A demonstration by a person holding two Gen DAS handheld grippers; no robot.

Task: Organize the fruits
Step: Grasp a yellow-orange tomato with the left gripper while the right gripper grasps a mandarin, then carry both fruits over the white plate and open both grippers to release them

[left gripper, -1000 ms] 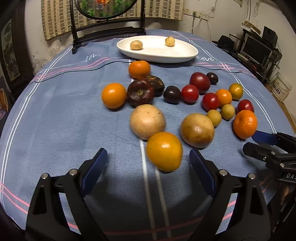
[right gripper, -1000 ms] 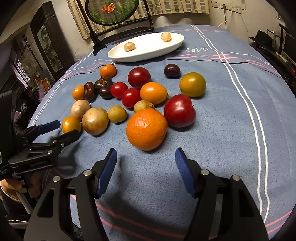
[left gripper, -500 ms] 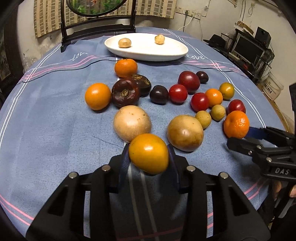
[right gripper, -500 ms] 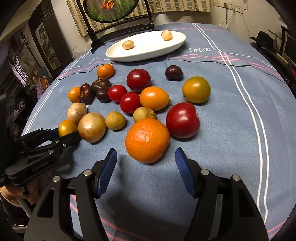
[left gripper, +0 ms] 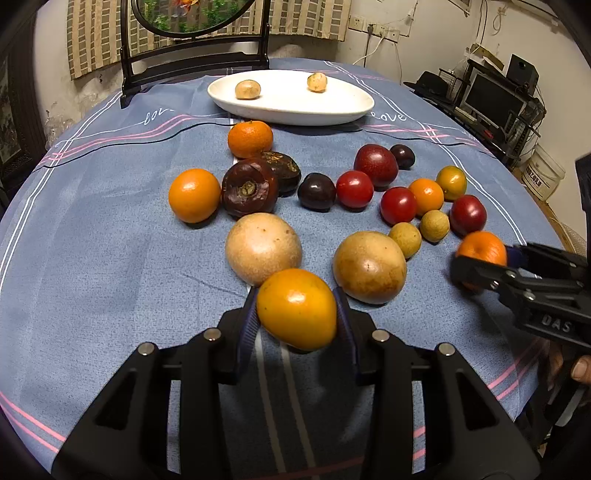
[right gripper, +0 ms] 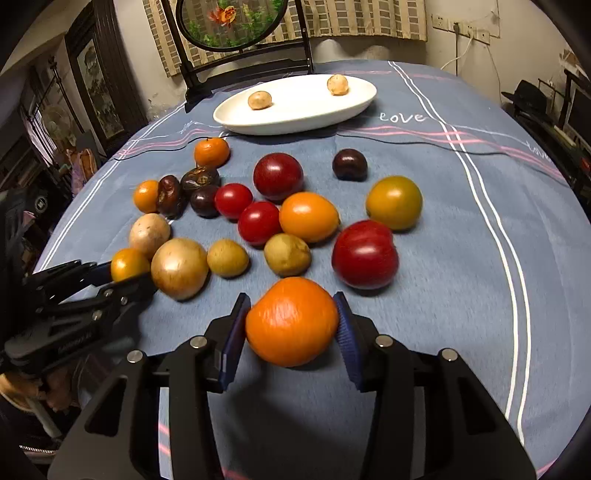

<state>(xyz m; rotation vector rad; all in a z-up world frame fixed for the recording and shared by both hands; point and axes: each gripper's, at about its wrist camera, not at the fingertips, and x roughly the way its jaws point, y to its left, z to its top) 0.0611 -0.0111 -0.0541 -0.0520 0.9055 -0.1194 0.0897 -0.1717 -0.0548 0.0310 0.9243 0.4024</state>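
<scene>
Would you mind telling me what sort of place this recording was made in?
Probably a lived-in home room, not a lab: a table under a blue "love" tablecloth, a decorative round screen by the curtained wall, and a monitor on a cluttered shelf at the side.

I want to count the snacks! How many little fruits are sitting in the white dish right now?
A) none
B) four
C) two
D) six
C: the white dish at the far side of the table holds just two small tan fruits, one toward its left and one toward its right; all the other fruit lies on the blue cloth.
</scene>
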